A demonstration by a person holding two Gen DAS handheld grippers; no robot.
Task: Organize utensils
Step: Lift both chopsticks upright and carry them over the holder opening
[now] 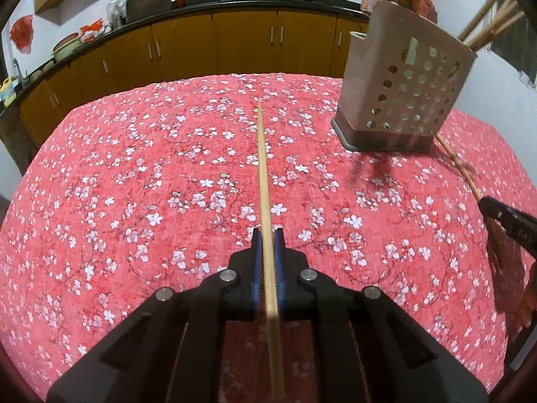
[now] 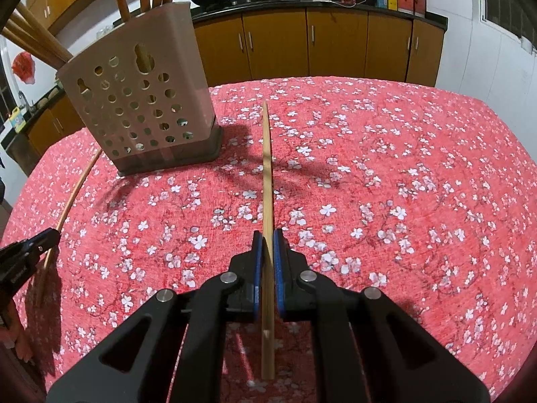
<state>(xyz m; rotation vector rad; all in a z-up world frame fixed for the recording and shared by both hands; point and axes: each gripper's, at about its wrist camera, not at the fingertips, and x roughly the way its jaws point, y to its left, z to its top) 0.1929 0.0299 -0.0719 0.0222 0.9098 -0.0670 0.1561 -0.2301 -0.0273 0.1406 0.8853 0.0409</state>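
Left wrist: each hand-held gripper clamps a chopstick beside the perforated holder.

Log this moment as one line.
left gripper: shut on left chopstick | right gripper: shut on right chopstick | holder: upright on tablecloth, chopsticks inside

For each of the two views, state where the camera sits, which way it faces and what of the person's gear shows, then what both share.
Left wrist: sits on the left hand-held gripper, shut on a chopstick, looking down across the table; right hand-held gripper at right edge.
Right wrist: sits on the right hand-held gripper, shut on another chopstick; left hand-held gripper at left edge.
Shared: perforated holder, floral tablecloth, cabinets.
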